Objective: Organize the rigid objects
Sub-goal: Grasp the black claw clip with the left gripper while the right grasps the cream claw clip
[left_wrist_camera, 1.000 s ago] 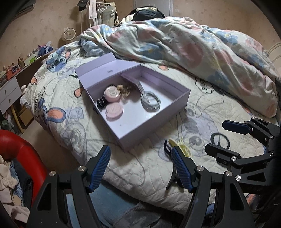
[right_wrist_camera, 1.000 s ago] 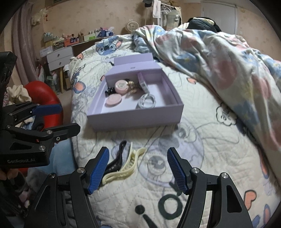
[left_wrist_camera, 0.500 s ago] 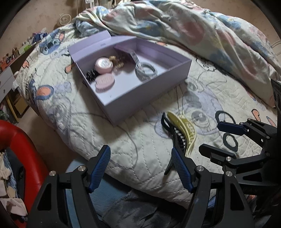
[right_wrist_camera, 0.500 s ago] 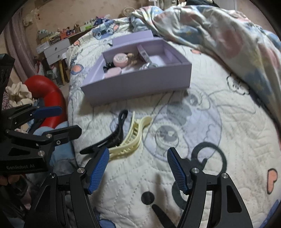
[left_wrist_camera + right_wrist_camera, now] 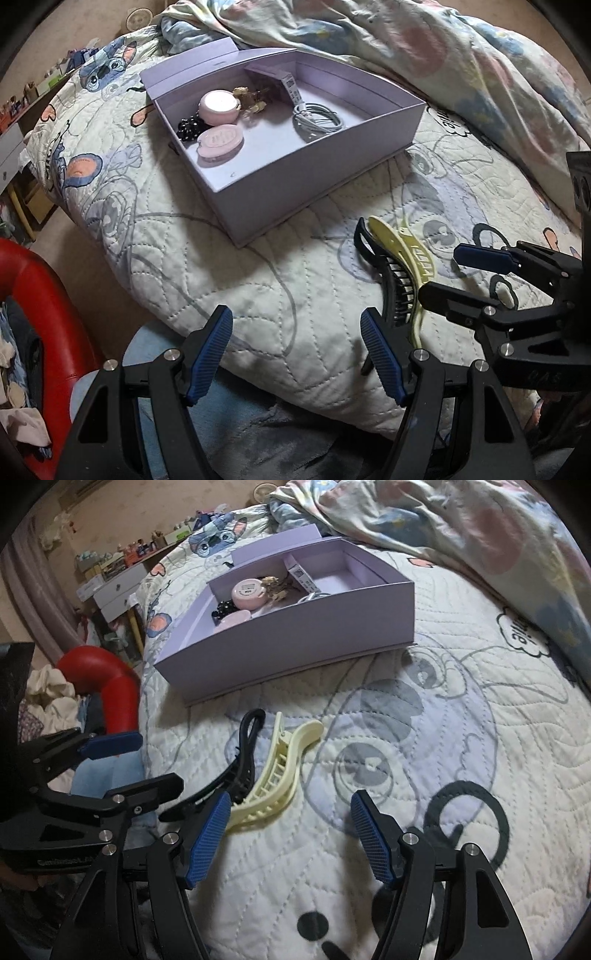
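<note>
Both grippers are hanging wide and empty over the quilt (image 5: 461, 709), angled down. Left gripper (image 5: 295, 354) is sitting over the bed edge, right gripper (image 5: 288, 834) just right of the clips.

Black clip (image 5: 243, 760) and yellow clip (image 5: 280, 771) are lying side by side, touching, near the box (image 5: 295, 642), which is already holding pink cases, a cable and other small bits.

Risks I'm seeing:
- Clips are nested so closely that closing on one is likely dragging or snagging the other.
- Quilt is soft, so a pad pressing down is probably sinking in and pinching fabric with the clip.
- Curved, smooth clip bodies are prone to twisting or popping out of flat pads.
- Grippers are working close together; the left finger is sitting right beside the black clip, so a collision is plausible.
</note>
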The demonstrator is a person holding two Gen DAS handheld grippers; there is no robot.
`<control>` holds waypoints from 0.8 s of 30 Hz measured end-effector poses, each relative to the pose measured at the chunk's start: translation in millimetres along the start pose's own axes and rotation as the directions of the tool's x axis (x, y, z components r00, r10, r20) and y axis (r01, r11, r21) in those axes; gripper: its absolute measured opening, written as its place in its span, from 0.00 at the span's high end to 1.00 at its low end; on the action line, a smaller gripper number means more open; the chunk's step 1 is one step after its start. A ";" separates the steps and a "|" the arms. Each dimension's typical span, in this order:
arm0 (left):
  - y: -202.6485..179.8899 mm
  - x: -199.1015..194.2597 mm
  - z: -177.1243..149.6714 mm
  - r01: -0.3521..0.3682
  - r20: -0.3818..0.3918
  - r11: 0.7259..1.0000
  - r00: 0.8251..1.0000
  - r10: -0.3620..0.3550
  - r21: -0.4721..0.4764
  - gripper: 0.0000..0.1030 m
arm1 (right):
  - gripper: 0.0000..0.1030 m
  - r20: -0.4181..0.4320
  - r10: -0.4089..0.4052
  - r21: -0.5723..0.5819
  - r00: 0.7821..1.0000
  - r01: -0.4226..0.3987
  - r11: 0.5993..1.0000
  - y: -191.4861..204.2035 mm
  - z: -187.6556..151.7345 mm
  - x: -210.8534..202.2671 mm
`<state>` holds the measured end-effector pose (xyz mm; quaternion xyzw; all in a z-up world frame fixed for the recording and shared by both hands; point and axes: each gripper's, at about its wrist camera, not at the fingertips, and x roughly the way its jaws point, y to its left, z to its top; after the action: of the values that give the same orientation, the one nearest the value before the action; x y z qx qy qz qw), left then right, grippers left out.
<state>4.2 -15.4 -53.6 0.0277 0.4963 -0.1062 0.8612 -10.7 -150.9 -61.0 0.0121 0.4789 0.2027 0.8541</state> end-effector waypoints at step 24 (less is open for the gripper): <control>-5.5 1.0 11.2 0.010 0.022 0.999 1.000 -0.011 0.040 0.31 | 0.62 -0.058 0.009 -0.007 0.998 -0.009 1.000 -7.2 0.1 8.6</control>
<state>13.0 -22.6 -48.5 0.0411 0.4848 -0.1211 0.8652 -4.3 -154.4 -69.6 0.0052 0.5025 0.2085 0.8391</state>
